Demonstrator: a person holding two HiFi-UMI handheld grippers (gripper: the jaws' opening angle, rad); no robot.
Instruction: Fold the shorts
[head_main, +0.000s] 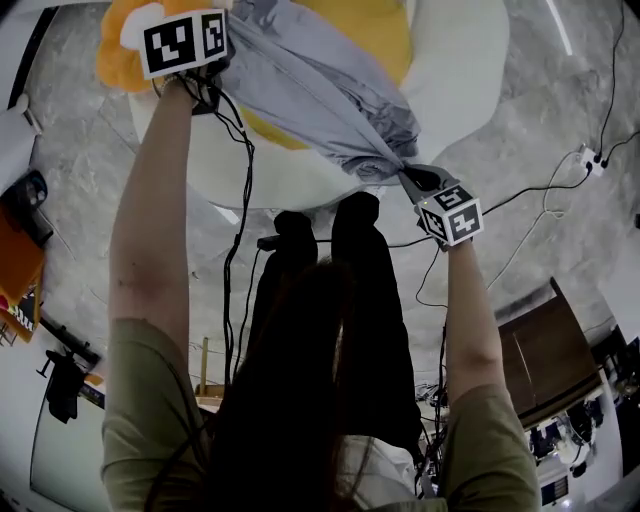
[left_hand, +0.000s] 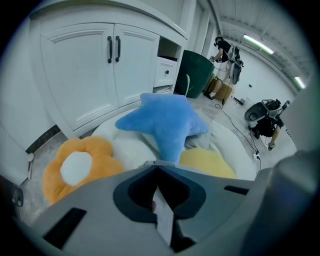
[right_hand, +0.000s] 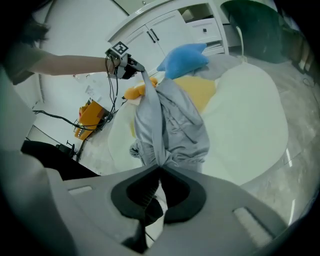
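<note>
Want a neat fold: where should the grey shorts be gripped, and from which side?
Grip the shorts at both ends of the taut edge, from the outer sides, as the left gripper and right gripper do: the rest hangs loose below.

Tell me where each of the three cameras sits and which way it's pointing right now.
Head view: on the person's head, looking steeply down at the grey shorts stretched between left tool and right tool; both arms show.
Left gripper view: on the left tool, facing a blue star pillow and white cabinet; its shut jaws show.
Right gripper view: on the right tool, facing the shorts; the left arm shows.
Shared: both gripper views show the star pillow.
</note>
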